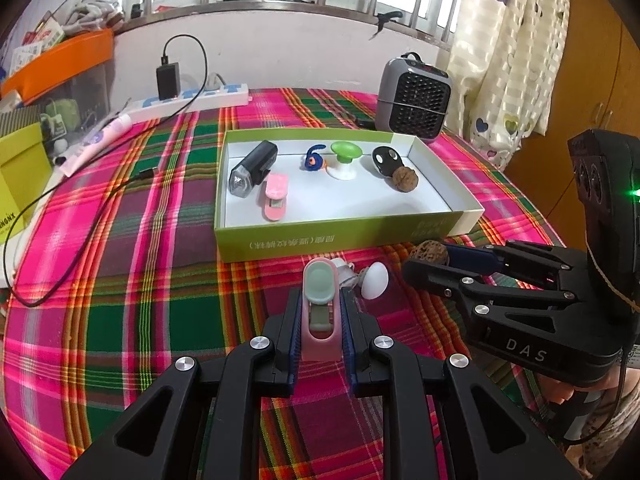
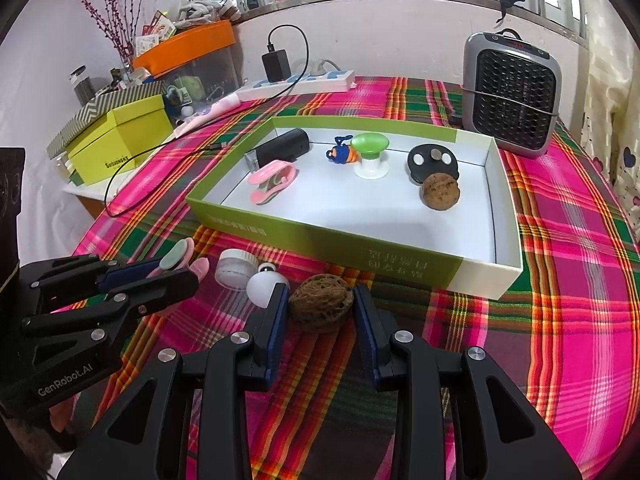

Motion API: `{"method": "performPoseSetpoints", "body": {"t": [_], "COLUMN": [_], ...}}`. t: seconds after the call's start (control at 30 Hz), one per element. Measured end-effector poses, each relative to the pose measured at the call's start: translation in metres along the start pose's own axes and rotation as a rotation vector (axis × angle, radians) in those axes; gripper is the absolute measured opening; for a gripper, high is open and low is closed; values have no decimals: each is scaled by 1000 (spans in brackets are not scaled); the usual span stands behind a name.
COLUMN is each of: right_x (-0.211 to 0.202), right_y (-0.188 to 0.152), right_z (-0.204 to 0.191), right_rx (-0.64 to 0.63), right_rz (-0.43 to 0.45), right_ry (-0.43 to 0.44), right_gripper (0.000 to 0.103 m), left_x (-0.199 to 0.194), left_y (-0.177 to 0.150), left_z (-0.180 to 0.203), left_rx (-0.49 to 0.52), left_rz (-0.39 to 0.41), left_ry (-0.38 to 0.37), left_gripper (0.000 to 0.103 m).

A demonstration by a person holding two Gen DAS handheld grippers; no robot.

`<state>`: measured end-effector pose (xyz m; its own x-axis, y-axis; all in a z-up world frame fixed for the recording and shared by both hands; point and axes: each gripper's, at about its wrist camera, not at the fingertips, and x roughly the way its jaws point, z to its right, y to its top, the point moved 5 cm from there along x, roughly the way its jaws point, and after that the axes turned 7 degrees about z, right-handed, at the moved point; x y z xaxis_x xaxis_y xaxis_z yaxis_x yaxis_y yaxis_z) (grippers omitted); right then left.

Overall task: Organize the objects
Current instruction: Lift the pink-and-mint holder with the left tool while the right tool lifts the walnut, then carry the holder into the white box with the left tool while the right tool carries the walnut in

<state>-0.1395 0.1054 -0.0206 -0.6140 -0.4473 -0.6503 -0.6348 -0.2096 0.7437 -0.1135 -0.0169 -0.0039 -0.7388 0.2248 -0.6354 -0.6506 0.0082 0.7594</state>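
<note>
- Covering the table [image 2: 560,248] is a plaid cloth, and on it sits the green box [image 2: 320,240], the landmark for all else and, by my judgement, the place where the loose things are meant to end up.
- Behind the box, at its far right corner, stands one grey heater [image 2: 512,96]; behind its far left corner lie one power strip [image 2: 304,80] with a black charger plugged in and one yellow carton [image 2: 120,136] off to the left.
- Inside the box I count six things: one black lamp [image 1: 254,172], one pink clip [image 1: 274,196], one blue-and-orange toy [image 1: 314,158], one green-topped knob [image 1: 344,160], one black disc [image 1: 386,160] and one walnut [image 1: 405,179], spread apart along the back wall, which leaves the front of the floor free for more.
- In front of the box, the left gripper [image 1: 320,312] has its jaws clenched on a second pink clip [image 1: 319,292], held by its sides so the green pad faces up; the grip looks fit for a lift over the near wall.
- Also in front of the box, toward its right end, the right gripper [image 2: 320,308] brackets a second walnut [image 2: 322,306]; the right jaw meets the shell, but whether the left one presses it I cannot tell, so the grasp is uncertain.
- Between the two grippers, just before the box, lie two loose white pieces: one round cap [image 2: 234,270] and one egg-shaped ball [image 2: 266,284], neither gripped.
</note>
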Motion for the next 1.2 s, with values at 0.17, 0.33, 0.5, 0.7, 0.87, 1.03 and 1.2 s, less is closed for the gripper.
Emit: {"method": "performPoseSetpoints", "body": {"t": [0.17, 0.33, 0.5, 0.7, 0.87, 1.03, 1.2], "right_x": [-2, -5, -6, -4, 3, 11, 21], "right_y": [4, 9, 15, 25, 34, 43, 51], "right_z": [0, 2, 4, 8, 15, 22, 29], "right_rx": [1, -1, -2, -4, -5, -9, -11], "right_rz": [9, 20, 33, 47, 47, 45, 37], "right_ry": [2, 0, -4, -14, -27, -36, -45], "right_gripper": [34, 34, 34, 34, 34, 34, 34], "left_x": [-2, -1, 1, 8, 19, 30, 45], "left_y": [6, 12, 20, 32, 41, 51, 59], "left_z": [2, 3, 5, 7, 7, 8, 6], "left_rx": [3, 1, 7, 15, 18, 29, 26], "left_rz": [11, 18, 25, 34, 28, 25, 13], "left_ry": [-1, -6, -13, -23, -30, -30, -32], "left_gripper": [16, 16, 16, 16, 16, 16, 16]}}
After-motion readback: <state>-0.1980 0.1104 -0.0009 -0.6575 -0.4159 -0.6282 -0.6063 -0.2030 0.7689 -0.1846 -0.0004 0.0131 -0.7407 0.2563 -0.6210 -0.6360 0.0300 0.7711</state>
